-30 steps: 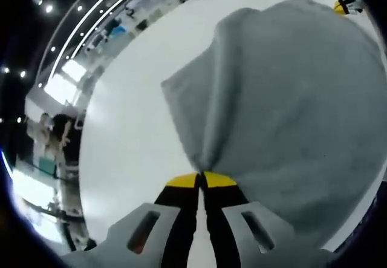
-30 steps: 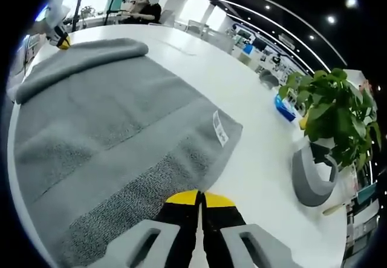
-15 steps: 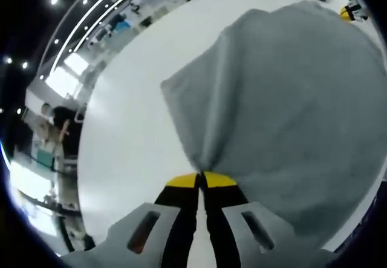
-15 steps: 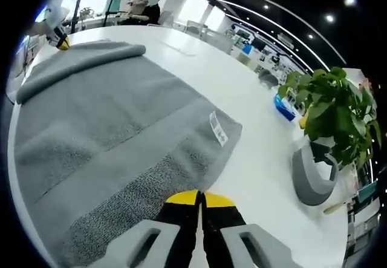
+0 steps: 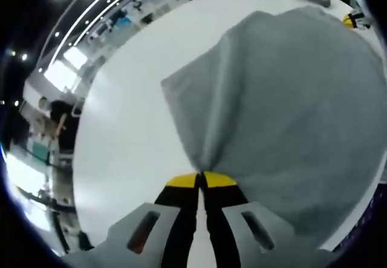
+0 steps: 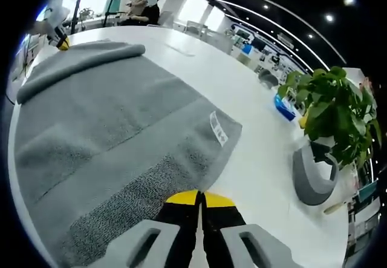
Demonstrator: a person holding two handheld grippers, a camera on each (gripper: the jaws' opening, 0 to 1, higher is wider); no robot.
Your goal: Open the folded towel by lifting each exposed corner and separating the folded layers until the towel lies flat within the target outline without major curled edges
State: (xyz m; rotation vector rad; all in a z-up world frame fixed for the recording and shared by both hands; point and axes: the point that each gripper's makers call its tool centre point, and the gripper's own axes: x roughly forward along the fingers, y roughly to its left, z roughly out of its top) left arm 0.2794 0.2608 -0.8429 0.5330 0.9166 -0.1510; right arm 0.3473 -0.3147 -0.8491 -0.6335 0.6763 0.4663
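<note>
Since the earlier frames, nothing has shifted. The left gripper stays clamped on the towel; the right gripper pinches its edge. Towel spread on the table: soft, limp, light; grip corners.

Open-plan office or lab hall: long white table, rows of ceiling spotlights, bright windows, people seated at far desks, potted plant in grey pot.

white table, potted plant, ceiling lights
</note>
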